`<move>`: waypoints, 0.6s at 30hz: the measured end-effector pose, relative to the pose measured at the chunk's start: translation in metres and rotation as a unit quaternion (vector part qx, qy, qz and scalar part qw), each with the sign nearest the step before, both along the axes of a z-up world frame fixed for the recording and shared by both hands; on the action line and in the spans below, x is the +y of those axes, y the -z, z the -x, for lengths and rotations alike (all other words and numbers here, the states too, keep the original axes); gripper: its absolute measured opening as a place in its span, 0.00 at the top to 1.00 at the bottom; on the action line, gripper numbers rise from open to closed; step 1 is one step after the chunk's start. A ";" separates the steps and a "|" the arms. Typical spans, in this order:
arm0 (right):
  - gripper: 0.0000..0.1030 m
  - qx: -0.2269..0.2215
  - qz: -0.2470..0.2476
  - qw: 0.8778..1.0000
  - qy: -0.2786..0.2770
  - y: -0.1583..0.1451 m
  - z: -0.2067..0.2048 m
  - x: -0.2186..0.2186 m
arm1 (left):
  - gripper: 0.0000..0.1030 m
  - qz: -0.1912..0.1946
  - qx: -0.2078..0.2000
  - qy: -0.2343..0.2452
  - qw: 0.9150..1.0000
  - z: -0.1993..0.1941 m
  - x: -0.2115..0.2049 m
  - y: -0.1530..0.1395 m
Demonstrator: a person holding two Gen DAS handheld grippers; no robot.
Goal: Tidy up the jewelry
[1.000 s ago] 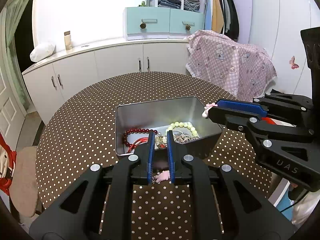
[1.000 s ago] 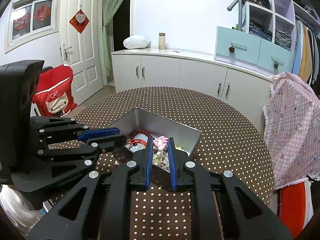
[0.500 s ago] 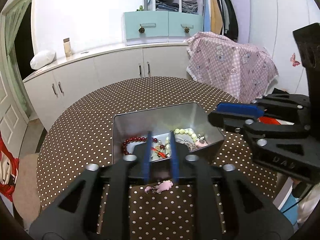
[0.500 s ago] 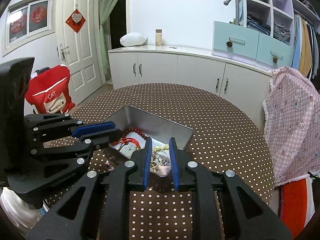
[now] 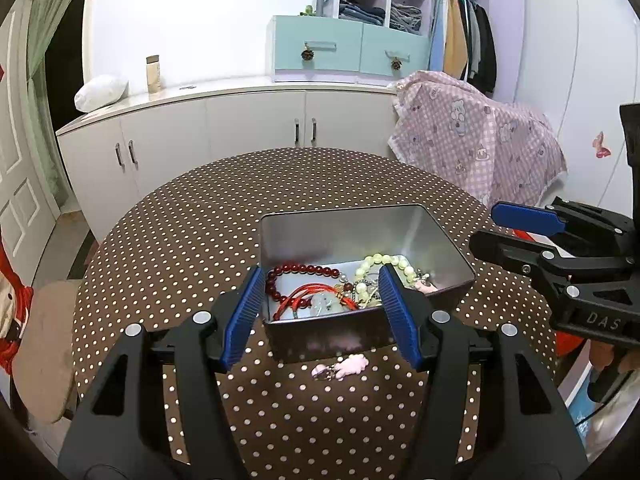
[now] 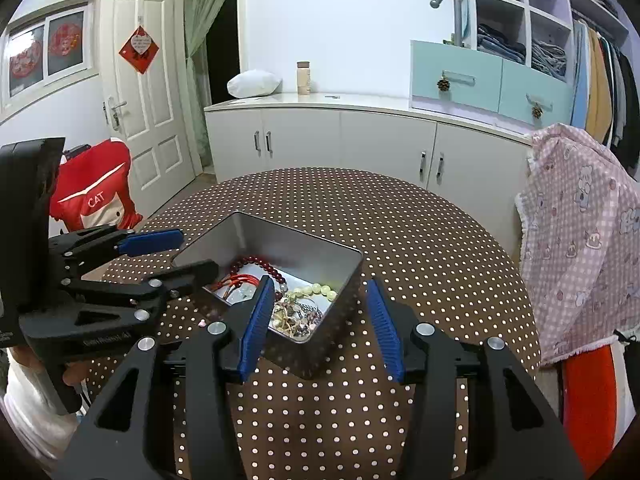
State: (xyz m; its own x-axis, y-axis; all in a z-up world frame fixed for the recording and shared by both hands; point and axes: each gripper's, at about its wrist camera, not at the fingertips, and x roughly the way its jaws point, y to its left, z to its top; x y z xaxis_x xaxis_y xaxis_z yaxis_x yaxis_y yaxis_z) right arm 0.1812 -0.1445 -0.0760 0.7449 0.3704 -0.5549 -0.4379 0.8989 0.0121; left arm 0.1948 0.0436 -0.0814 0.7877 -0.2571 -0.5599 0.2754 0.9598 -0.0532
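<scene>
A pink charm lies on the polka-dot tabletop just outside the metal tin, between the left gripper's spread, empty fingers, nearer than the equally open right gripper

Dotted round table, metal tin, pink charm

bright, even indoor light | sharp focus | fisheye-warped, dark corners

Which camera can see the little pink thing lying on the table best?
The left wrist view. The pink trinket lies in plain sight on the dotted table, just outside the tin box. The right wrist view shows only a tiny pink speck past the box.
</scene>
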 end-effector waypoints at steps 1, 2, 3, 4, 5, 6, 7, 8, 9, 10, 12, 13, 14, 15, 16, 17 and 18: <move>0.55 0.001 -0.001 1.000 0.002 0.001 0.001 -0.001 | 0.42 0.003 0.000 0.000 1.000 0.002 0.002 0.000; 0.55 0.003 -0.002 1.000 0.003 0.002 0.003 -0.001 | 0.42 0.007 0.001 0.001 1.000 0.004 0.005 0.001; 0.55 0.004 -0.004 1.000 0.003 0.003 0.005 -0.001 | 0.42 0.012 0.002 -0.001 1.000 0.007 0.009 0.003; 0.55 0.005 -0.005 1.000 0.003 0.004 0.006 -0.002 | 0.42 0.017 0.003 -0.001 1.000 0.009 0.011 0.004; 0.55 0.009 -0.005 1.000 0.003 0.006 0.008 -0.002 | 0.42 0.023 0.005 -0.002 1.000 0.013 0.015 0.006; 0.55 0.012 -0.005 1.000 0.001 0.008 0.010 -0.001 | 0.42 0.025 0.006 -0.004 1.000 0.015 0.017 0.008; 0.55 0.015 -0.004 1.000 -0.001 0.009 0.012 0.000 | 0.42 0.026 0.007 -0.006 1.000 0.018 0.020 0.011; 0.55 0.017 -0.003 1.000 -0.003 0.011 0.014 0.002 | 0.42 0.026 0.010 -0.007 1.000 0.020 0.022 0.014; 0.55 0.018 -0.003 1.000 -0.005 0.012 0.016 0.003 | 0.42 0.026 0.013 -0.009 1.000 0.021 0.024 0.016; 0.55 0.020 -0.003 1.000 -0.009 0.013 0.018 0.004 | 0.42 0.028 0.017 -0.010 0.999 0.022 0.026 0.019; 0.55 0.028 -0.006 0.999 -0.022 0.018 0.023 0.009 | 0.42 0.029 0.025 -0.015 0.999 0.024 0.031 0.024; 0.55 0.030 -0.006 0.999 -0.027 0.020 0.024 0.011 | 0.42 0.029 0.028 -0.017 0.999 0.025 0.032 0.027; 0.55 0.035 -0.004 0.999 -0.033 0.023 0.025 0.015 | 0.42 0.029 0.031 -0.019 0.999 0.026 0.034 0.029; 0.55 0.040 -0.002 0.998 -0.039 0.026 0.025 0.019 | 0.42 0.030 0.035 -0.020 0.999 0.026 0.037 0.031; 0.55 0.046 0.001 0.998 -0.045 0.029 0.025 0.023 | 0.42 0.031 0.038 -0.021 0.999 0.027 0.039 0.034; 0.55 0.051 0.004 0.997 -0.051 0.032 0.025 0.027 | 0.42 0.031 0.041 -0.023 0.998 0.029 0.042 0.036; 0.55 0.053 0.008 0.997 -0.056 0.034 0.024 0.031 | 0.42 0.031 0.042 -0.023 0.998 0.030 0.043 0.037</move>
